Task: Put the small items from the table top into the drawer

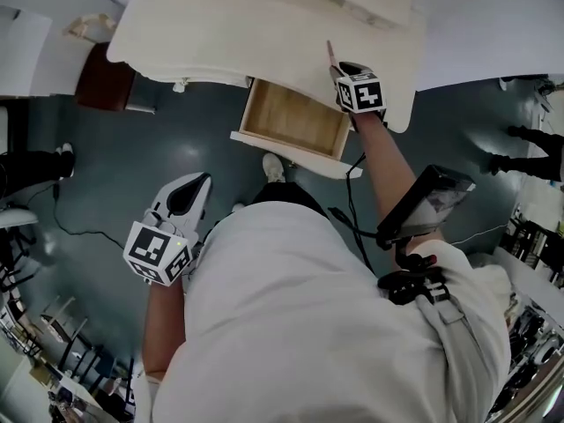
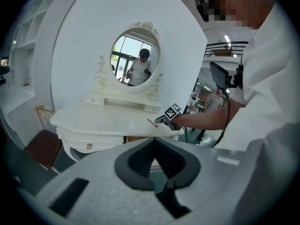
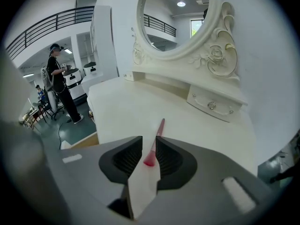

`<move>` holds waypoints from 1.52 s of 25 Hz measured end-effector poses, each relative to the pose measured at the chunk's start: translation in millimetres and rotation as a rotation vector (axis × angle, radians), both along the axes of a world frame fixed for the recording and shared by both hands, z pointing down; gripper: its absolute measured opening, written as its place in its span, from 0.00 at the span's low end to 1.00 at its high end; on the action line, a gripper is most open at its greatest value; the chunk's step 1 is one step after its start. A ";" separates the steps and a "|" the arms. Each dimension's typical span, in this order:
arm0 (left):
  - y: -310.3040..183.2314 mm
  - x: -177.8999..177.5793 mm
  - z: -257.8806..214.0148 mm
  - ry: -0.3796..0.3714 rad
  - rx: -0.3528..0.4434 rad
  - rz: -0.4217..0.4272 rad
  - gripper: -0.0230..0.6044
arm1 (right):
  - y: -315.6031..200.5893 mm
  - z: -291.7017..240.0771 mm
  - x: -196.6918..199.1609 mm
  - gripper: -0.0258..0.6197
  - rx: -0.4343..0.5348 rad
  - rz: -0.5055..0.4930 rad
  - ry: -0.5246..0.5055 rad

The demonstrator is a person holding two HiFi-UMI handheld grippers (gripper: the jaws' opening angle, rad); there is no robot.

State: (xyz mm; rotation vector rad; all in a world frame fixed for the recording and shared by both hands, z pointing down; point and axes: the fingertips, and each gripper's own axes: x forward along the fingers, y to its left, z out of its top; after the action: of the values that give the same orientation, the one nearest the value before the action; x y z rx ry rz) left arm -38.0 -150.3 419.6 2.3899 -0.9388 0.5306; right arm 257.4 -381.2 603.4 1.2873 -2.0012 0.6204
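A thin red stick (image 1: pixel 331 53) lies on the white dressing table (image 1: pixel 247 25) near its front edge. My right gripper (image 1: pixel 339 69) is down at the table top. In the right gripper view the stick (image 3: pixel 157 132) runs between the jaws of the right gripper (image 3: pixel 149 148); there is a gap on each side and the pads do not press on it. The wooden drawer (image 1: pixel 295 117) below the table edge is pulled out and its bottom is bare. My left gripper (image 1: pixel 199 183) hangs low over the floor, away from the table, shut on nothing (image 2: pixel 154 142).
An oval mirror (image 3: pixel 180 18) in a carved frame stands at the back of the table, with a small knobbed drawer (image 3: pixel 213 105) under it. A brown stool (image 1: pixel 106 82) stands left of the table. Cables lie on the floor. A person (image 3: pixel 60 86) stands further off.
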 end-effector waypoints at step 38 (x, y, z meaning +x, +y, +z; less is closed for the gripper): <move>-1.7 -13.1 8.8 -0.003 -0.018 -0.031 0.04 | 34.0 10.0 -61.0 0.11 -0.083 -0.105 -0.094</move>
State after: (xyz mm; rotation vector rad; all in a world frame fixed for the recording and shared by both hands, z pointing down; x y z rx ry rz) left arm -51.1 -152.1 428.4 2.3548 -0.9667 0.5287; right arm 196.5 -347.2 613.4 1.1148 -2.0812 0.7174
